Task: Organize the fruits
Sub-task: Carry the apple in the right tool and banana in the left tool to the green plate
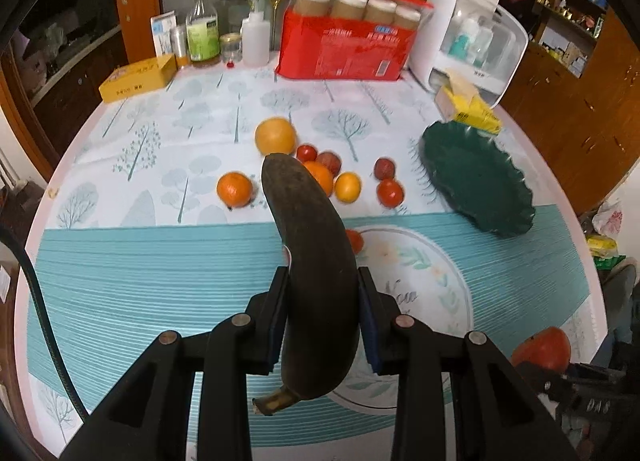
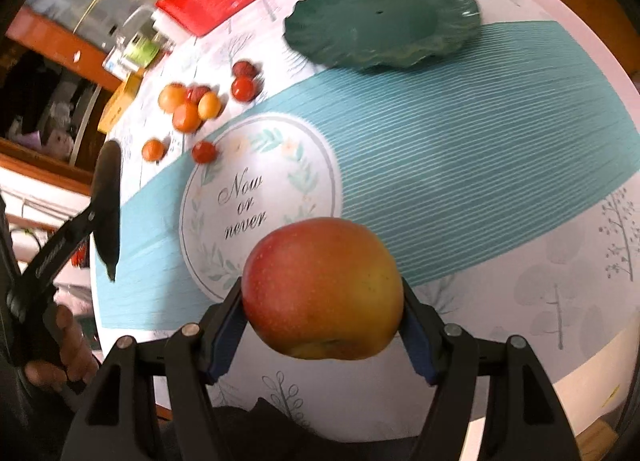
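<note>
Banana point(image 1: 316, 281) — dark, curved — clamped by left gripper point(image 1: 324, 293).

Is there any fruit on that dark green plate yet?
No. The green plate shows bare in both views. The banana and apple are clamped in fingers.

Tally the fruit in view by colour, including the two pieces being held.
Dark banana: 1
Red-yellow apple: 1
Orange or yellow round fruit: 4
Small red round fruit: 5
Total: 11
</note>
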`<state>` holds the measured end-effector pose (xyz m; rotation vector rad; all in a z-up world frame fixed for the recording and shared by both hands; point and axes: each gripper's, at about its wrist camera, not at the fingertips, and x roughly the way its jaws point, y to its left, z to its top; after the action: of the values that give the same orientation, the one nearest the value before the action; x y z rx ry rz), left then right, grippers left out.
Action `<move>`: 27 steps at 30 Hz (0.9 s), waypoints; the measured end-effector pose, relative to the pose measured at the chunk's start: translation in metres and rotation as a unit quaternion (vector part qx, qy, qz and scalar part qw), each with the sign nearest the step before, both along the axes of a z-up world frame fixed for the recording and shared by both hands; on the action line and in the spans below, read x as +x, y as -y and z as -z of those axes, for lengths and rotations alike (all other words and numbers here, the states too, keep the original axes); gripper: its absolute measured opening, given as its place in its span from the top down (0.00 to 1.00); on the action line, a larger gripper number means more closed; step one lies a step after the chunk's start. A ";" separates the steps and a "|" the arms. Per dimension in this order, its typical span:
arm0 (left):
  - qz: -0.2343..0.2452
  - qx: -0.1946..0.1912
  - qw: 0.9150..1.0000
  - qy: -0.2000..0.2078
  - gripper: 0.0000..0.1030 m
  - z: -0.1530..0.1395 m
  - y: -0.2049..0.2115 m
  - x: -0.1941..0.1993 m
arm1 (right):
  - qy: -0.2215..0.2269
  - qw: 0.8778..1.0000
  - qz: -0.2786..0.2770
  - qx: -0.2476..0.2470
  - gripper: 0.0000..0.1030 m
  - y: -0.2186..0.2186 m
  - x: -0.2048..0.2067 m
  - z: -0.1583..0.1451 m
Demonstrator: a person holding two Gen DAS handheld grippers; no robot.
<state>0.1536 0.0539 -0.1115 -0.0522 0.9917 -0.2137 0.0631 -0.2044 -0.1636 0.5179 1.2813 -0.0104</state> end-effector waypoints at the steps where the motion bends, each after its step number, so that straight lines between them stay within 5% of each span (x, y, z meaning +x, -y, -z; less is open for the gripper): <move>1: 0.001 -0.001 1.000 0.003 0.70 -0.004 0.002 0.000 | 0.000 1.000 0.008 0.004 0.32 0.006 0.001 -0.002; 11: 0.018 -0.017 0.999 0.042 0.70 -0.040 0.049 0.006 | -0.004 0.999 0.045 0.012 0.32 0.079 0.032 -0.020; 27: 0.012 -0.024 0.998 0.052 0.70 -0.045 0.159 0.051 | 0.033 0.999 -0.009 0.007 0.32 0.171 0.130 -0.039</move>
<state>0.2045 -0.1051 -0.0669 -0.0725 0.8847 -0.2595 0.1933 -0.3758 -0.1245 0.5154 1.2228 0.0300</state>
